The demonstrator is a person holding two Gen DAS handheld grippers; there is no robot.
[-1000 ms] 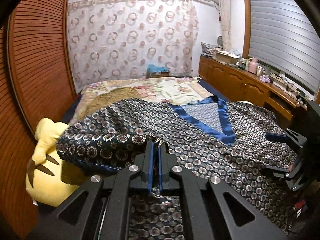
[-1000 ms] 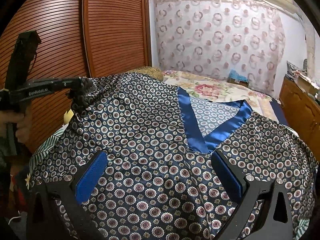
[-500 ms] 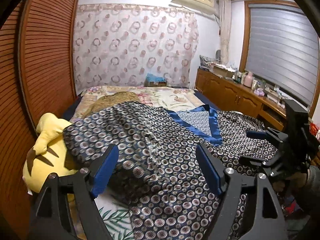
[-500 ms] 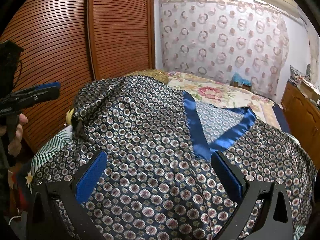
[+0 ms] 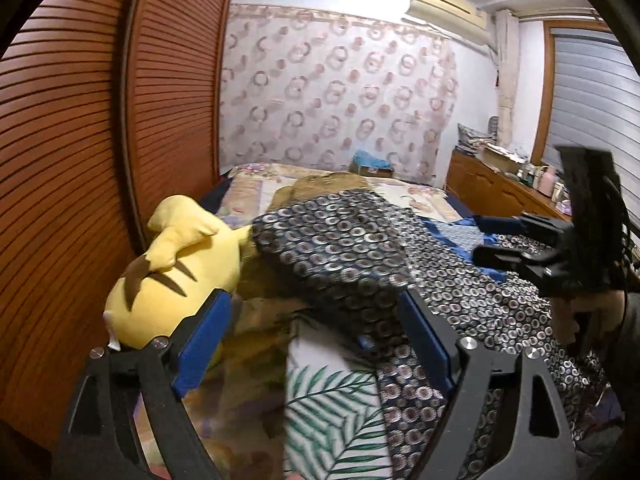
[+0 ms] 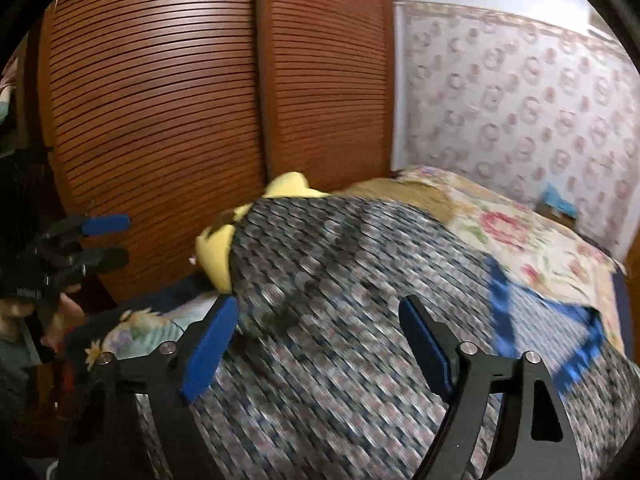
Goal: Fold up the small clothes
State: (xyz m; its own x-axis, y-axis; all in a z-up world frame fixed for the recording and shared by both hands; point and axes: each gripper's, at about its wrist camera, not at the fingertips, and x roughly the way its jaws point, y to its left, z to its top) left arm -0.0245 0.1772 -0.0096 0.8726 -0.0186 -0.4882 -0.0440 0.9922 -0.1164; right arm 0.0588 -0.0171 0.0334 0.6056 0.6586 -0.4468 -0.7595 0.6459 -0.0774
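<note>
Wardrobe [image 5: 80, 160] slatted, beside bed [image 5: 332, 412] | patterned garment [image 5: 360, 256] spread on bed, edge over yellow plush [image 5: 180, 264] | left gripper [image 5: 316, 344] opening, empty | right gripper [image 6: 316, 344] closing, clamping nothing | dresser [image 5: 500, 188] in left view only.

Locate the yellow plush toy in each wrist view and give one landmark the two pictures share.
Left wrist view: the yellow plush toy lies at left centre, against the wooden slatted doors, partly under the patterned garment's edge.
Right wrist view: only parts of the plush toy show, left of centre, peeking from behind the garment.
Shared landmark: the slatted doors, behind the toy in both.
</note>
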